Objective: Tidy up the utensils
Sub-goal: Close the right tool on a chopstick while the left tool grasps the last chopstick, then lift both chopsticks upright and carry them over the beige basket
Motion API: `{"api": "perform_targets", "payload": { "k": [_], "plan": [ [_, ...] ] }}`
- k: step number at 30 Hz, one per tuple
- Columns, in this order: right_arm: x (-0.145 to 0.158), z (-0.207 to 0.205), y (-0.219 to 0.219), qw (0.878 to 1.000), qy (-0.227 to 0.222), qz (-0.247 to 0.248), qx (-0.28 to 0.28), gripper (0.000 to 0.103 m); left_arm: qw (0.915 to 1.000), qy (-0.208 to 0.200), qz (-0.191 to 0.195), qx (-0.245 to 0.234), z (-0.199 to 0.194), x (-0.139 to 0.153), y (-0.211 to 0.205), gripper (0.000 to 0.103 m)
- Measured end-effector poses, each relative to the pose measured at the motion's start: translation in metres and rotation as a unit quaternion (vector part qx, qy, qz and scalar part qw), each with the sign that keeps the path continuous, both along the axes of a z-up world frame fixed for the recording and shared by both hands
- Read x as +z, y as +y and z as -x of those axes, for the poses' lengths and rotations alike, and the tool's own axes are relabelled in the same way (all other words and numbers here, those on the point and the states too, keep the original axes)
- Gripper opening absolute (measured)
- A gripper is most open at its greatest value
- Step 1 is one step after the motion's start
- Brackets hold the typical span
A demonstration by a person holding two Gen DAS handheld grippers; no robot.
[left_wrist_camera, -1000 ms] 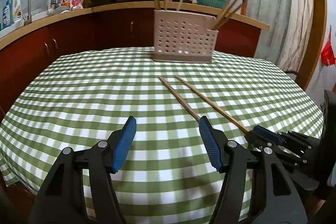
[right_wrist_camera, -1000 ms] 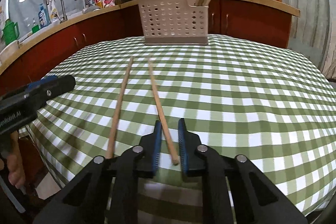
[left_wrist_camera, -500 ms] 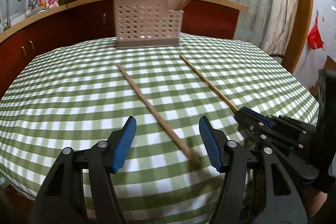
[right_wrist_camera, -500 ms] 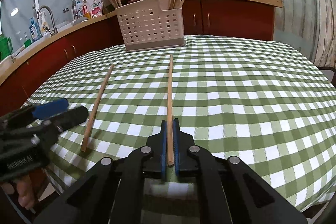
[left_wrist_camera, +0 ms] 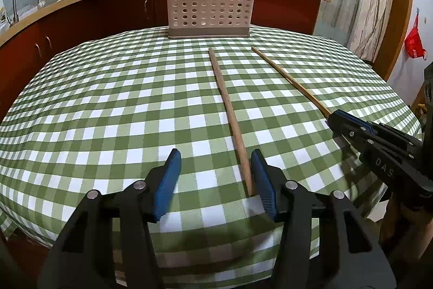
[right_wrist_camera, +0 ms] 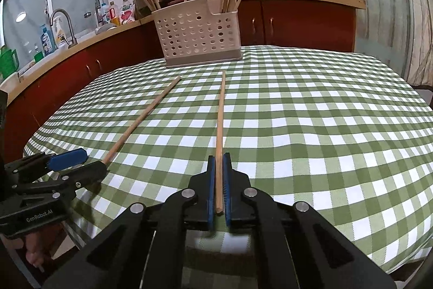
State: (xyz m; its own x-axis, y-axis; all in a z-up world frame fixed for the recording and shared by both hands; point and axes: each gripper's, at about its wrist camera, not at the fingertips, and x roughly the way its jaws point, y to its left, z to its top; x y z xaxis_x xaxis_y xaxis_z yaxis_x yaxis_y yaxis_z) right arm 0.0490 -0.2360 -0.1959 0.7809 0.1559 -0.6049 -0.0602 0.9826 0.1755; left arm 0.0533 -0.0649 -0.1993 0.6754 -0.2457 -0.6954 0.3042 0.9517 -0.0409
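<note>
Right gripper [right_wrist_camera: 218,182]: fingers clamped on one chopstick [right_wrist_camera: 220,123], lying on the desk [right_wrist_camera: 311,110]. Left gripper [left_wrist_camera: 215,179]: fingers part open, just been closing, straddling the second chopstick [left_wrist_camera: 230,115], not gripping.

The checked worktop [left_wrist_camera: 113,104] lies bare across its whole left half and far right. Down the middle, two chopsticks run toward the perforated utensil caddy [left_wrist_camera: 207,10], which blocks the far edge with sticks standing out of its top. Between the left chopstick [left_wrist_camera: 228,110] and the right chopstick [left_wrist_camera: 292,81] a narrowing lane stays open.
</note>
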Motion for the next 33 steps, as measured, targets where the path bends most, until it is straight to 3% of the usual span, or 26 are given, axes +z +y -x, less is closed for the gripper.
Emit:
{"api": "perform_targets", "payload": {
  "k": [5, 10, 18, 33],
  "plan": [
    [0.002, 0.0, 0.005, 1.0, -0.002, 0.006, 0.004, 0.006, 0.9995, -0.011, -0.007, -0.028, 0.007, -0.001, -0.008, 0.036],
    [0.003, 0.001, 0.005, 1.0, -0.004, 0.006, 0.006, 0.006, 0.9987, -0.009, 0.001, -0.049, 0.008, -0.001, -0.011, 0.01],
    [0.012, 0.007, 0.006, 1.0, -0.019, 0.007, 0.008, 0.006, 0.9989, -0.018, 0.019, -0.039, 0.01, 0.006, 0.001, 0.007],
    [0.052, 0.022, 0.002, 0.997, -0.08, 0.014, 0.001, 0.006, 0.9941, -0.104, 0.029, -0.008, 0.02, 0.053, 0.026, 0.007]
  ]
}}
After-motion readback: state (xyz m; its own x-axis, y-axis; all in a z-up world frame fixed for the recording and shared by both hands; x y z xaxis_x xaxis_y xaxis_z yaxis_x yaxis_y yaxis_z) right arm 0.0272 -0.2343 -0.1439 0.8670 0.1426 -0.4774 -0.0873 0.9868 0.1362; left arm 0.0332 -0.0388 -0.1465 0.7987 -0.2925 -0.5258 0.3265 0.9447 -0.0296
